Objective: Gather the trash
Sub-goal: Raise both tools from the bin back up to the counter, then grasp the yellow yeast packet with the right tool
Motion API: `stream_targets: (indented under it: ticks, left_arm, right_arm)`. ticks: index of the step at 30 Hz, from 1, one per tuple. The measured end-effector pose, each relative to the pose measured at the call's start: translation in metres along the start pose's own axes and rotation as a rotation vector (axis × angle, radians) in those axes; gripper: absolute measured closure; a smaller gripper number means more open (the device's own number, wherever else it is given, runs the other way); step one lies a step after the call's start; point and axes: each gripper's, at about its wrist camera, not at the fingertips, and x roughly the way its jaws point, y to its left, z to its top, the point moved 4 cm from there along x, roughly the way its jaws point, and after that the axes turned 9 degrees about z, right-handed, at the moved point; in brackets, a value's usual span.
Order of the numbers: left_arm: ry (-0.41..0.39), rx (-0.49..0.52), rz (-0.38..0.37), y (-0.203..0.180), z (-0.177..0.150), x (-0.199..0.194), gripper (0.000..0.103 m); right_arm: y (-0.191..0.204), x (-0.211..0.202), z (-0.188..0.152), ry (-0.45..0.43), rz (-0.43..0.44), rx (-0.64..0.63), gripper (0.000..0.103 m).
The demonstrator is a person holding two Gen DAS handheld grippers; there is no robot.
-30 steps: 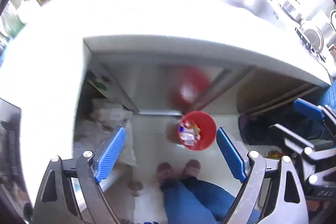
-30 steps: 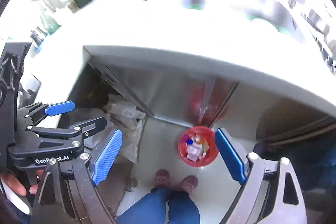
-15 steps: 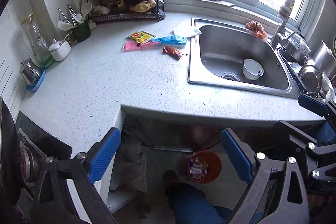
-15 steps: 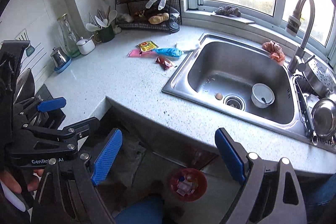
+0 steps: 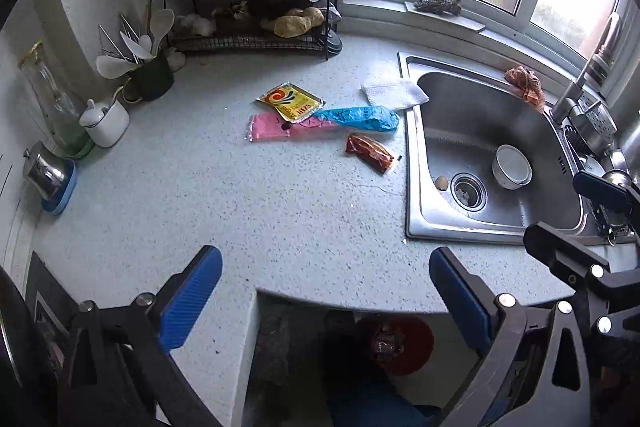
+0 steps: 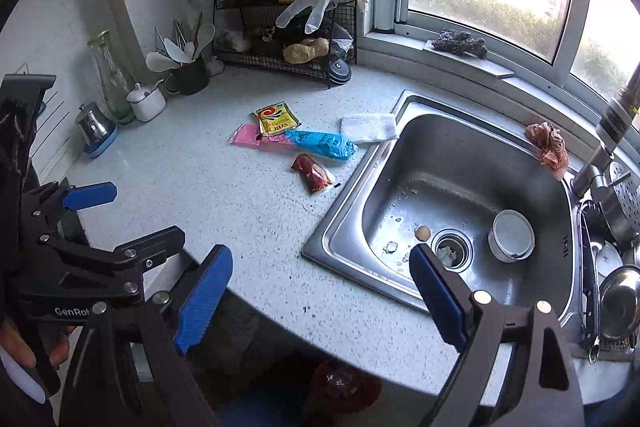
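Note:
Trash lies on the speckled counter: a yellow sachet (image 5: 289, 102) (image 6: 276, 117), a pink wrapper (image 5: 272, 127) (image 6: 246, 140), a blue wrapper (image 5: 360, 118) (image 6: 322, 143), a dark red packet (image 5: 370, 152) (image 6: 313, 173) and a white paper towel (image 5: 394, 94) (image 6: 368, 127). A red bin (image 5: 400, 345) (image 6: 344, 387) with wrappers inside stands on the floor below the counter edge. My left gripper (image 5: 326, 275) hangs over the counter's front edge, jaws opening, nothing between them. My right gripper (image 6: 320, 271) stands open and empty near the sink's front left corner.
A steel sink (image 5: 480, 227) (image 6: 460, 163) holds a white bowl (image 5: 513, 167) (image 6: 513, 235) and scraps. A wire rack (image 5: 248, 39) with bottles, a utensil cup (image 5: 152, 77), a white jar (image 5: 106, 121) and a glass bottle (image 5: 56, 103) line the back left. An orange-red rag (image 6: 548, 149) lies by the tap.
Both grippers rose from below counter level beside the red bin to above the counter. The left jaws spread wider. The counter trash and sink came into view.

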Motion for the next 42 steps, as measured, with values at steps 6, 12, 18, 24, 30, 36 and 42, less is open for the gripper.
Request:
stream_targets:
  ticks: [6,12,18,24,30,36,42]
  left_arm:
    - [0.061,-0.001,-0.013,0.035,0.056,0.048,0.000]
    - [0.058,-0.006,0.019,0.070,0.098,0.092,0.000]
    - [0.126,-0.054,0.036,0.105,0.118,0.136,0.000]
    - [0.200,-0.091,0.028,0.128,0.126,0.180,0.000]
    - [0.258,-0.087,0.065,0.139,0.128,0.219,0.001]
    - [0.317,-0.086,0.068,0.146,0.131,0.247,0.001]
    - [0.302,-0.066,0.062,0.143,0.144,0.251,0.001]
  right_arm:
    - [0.004,0.040,0.061,0.022,-0.017,-0.038,0.014]
    - [0.008,0.093,0.112,0.063,0.005,-0.063,0.014]
    - [0.016,0.147,0.144,0.135,0.049,-0.107,0.014]
    - [0.024,0.204,0.160,0.241,0.108,-0.164,0.014]
    - [0.025,0.259,0.170,0.335,0.142,-0.191,0.014]
    - [0.027,0.304,0.172,0.432,0.154,-0.201,0.014]
    - [0.027,0.325,0.175,0.487,0.168,-0.180,0.014]
